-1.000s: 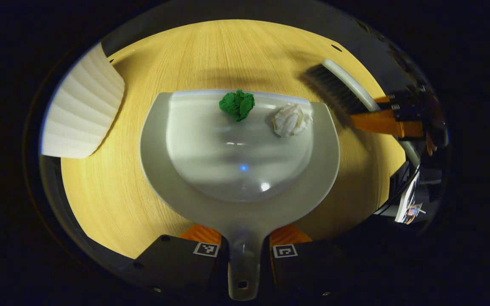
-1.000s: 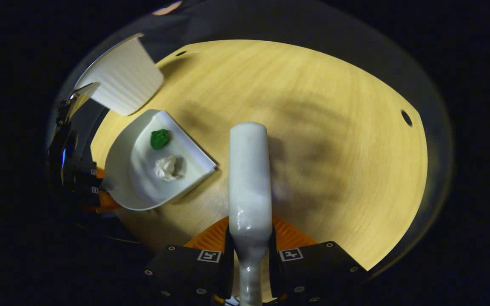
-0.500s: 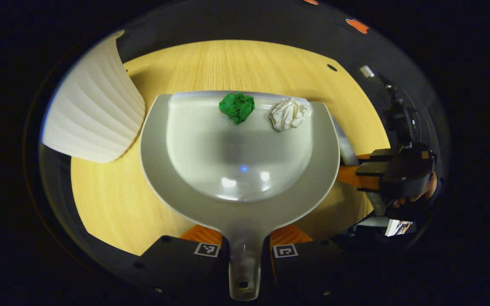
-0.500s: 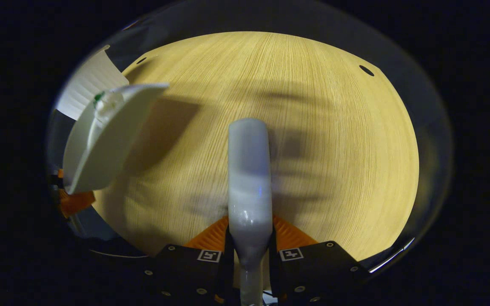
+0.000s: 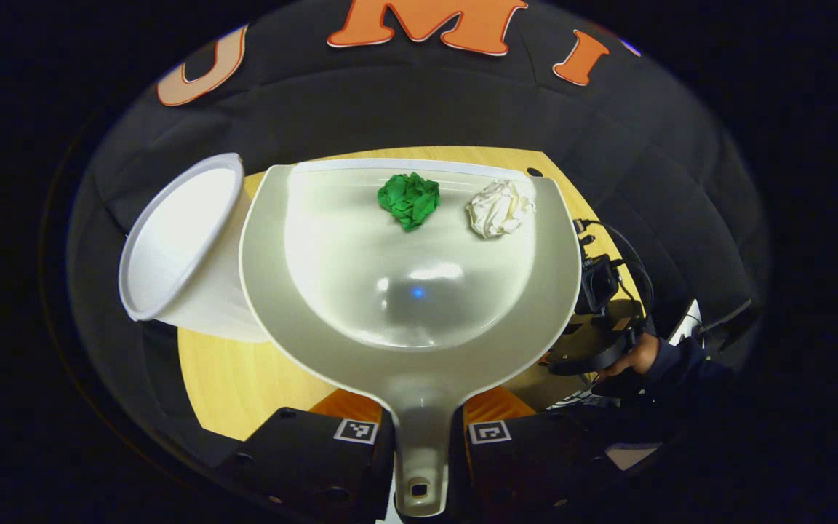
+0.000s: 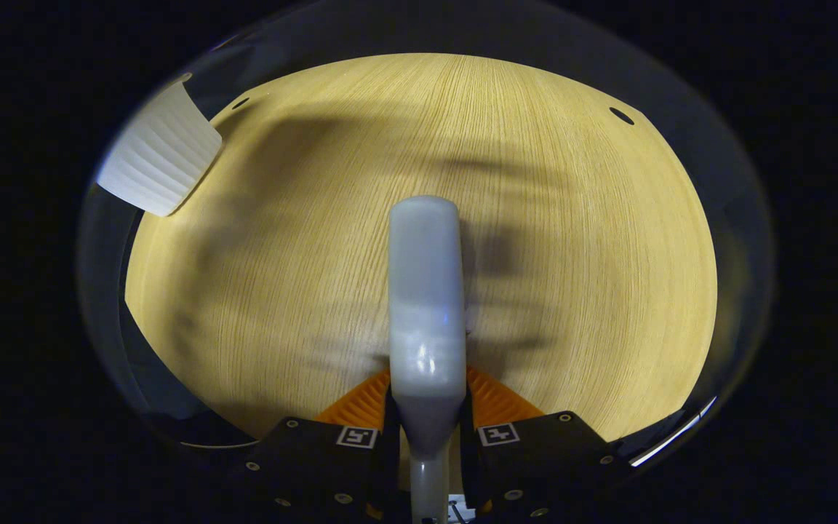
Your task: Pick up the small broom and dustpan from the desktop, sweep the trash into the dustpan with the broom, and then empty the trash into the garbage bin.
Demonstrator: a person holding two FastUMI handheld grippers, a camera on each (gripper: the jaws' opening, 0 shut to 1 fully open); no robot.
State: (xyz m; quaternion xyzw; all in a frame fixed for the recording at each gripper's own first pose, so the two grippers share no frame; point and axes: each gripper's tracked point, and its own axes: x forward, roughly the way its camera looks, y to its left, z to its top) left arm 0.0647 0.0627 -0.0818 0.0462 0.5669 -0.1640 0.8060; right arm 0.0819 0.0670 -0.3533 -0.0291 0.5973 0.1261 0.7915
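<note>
Two crumpled paper balls, a green paper ball (image 5: 409,199) and a white paper ball (image 5: 499,208), lie side by side but apart in the dustpan (image 5: 332,255), near its straight front lip. The left claw (image 5: 421,437) is pressed onto the dustpan's narrow handle, one finger on each side, and carries the pan above the wooden worktop (image 5: 222,371). Just beside the pan's left rim stands the white garbage bin (image 5: 179,240), seen tilted with its open mouth facing the camera; the pan's edge overlaps the bin's side in the left gripper view, and whether they touch I cannot tell. Farther off to the right in that view, a hand (image 5: 633,356) in a dark sleeve holds the other device near the worktop's edge.

In the right gripper view, the right claw (image 6: 426,437) pinches the small broom (image 6: 425,291) by its pale handle, both fingers tight against it, the white back of the broom running forward over the worktop (image 6: 572,255). The ribbed outer wall of the bin (image 6: 161,156) sits at the far left corner of the worktop, well apart from the broom.
</note>
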